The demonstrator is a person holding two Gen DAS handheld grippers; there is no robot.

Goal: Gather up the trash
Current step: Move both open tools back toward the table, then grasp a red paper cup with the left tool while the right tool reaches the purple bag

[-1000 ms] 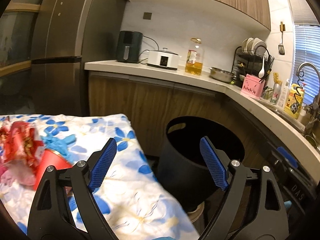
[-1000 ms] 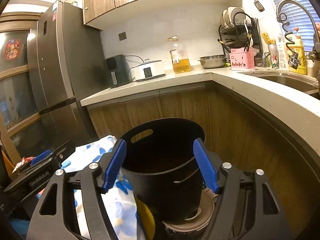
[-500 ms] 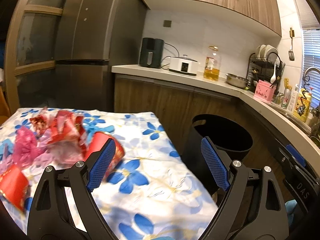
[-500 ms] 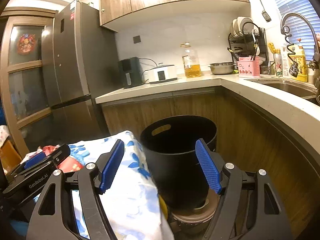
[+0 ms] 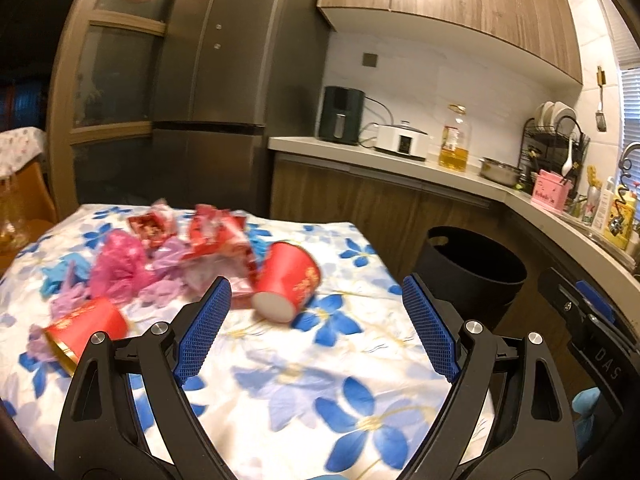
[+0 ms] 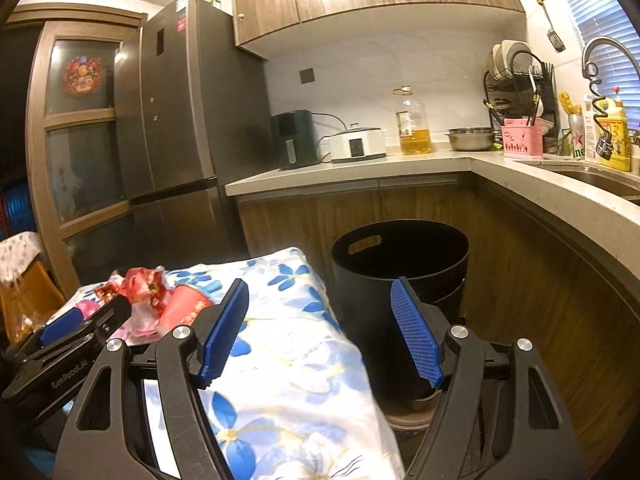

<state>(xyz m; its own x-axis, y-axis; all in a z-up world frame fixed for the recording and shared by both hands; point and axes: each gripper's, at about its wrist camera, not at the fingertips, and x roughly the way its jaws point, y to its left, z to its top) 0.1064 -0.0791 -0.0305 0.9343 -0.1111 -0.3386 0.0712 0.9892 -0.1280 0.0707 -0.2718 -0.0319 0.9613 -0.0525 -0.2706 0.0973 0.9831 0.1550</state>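
Trash lies on the floral tablecloth [image 5: 304, 384]: a tipped red paper cup [image 5: 286, 284], a second red cup [image 5: 82, 328] at the left, crumpled red wrappers [image 5: 218, 240] and pink plastic [image 5: 120, 268]. My left gripper [image 5: 316, 332] stands open over the cloth, short of the cups, nothing between its blue pads. The black bin [image 5: 472, 276] stands on the floor right of the table. In the right wrist view my right gripper [image 6: 320, 332] is open and empty, pointing between the table edge and the bin [image 6: 400, 280]. The left gripper [image 6: 80, 324] shows at its left.
A kitchen counter [image 6: 440, 160] wraps behind and to the right, carrying an air fryer, a cooker, an oil bottle [image 6: 412, 122], a steel bowl and a dish rack. A tall fridge [image 5: 224, 80] stands behind the table. A wooden chair [image 5: 24, 192] is at far left.
Both views have swung left, away from the bin toward the table. The trash pile has come from the left edge into the middle of the left wrist view. Both grippers stayed open.
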